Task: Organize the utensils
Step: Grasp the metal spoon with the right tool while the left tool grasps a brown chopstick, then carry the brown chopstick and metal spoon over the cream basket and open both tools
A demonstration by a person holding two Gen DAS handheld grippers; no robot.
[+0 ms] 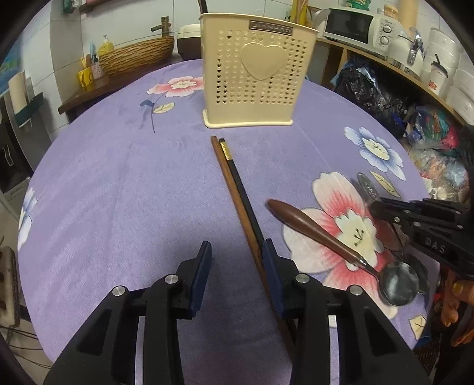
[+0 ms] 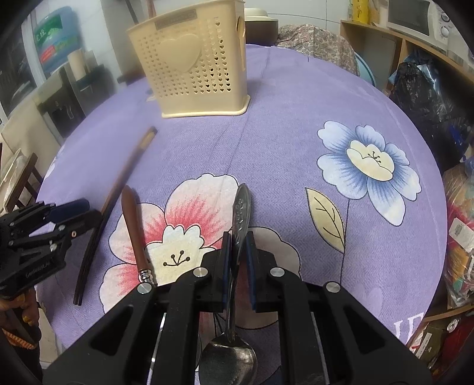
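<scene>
A cream perforated utensil holder (image 1: 254, 74) (image 2: 195, 65) stands at the far side of the table. Two chopsticks (image 1: 237, 192) (image 2: 118, 189), one brown and one black, lie side by side on the cloth. My left gripper (image 1: 237, 263) (image 2: 86, 210) straddles their near part, open: they lie against the right pad (image 1: 271, 263), with a gap to the left pad. My right gripper (image 2: 238, 254) (image 1: 382, 210) is shut on the handle of a silver spoon (image 2: 240, 213) (image 1: 366, 185), bowl toward the camera. A wood-handled spoon (image 1: 320, 231) (image 2: 133, 228) lies between the grippers.
A purple floral cloth (image 1: 118, 192) covers the round table. Shelves with a microwave (image 1: 349, 25) and black bags (image 1: 367, 86) stand to the right, a wicker basket (image 1: 139, 56) at the back left. A person's hand (image 1: 453, 299) holds the right gripper.
</scene>
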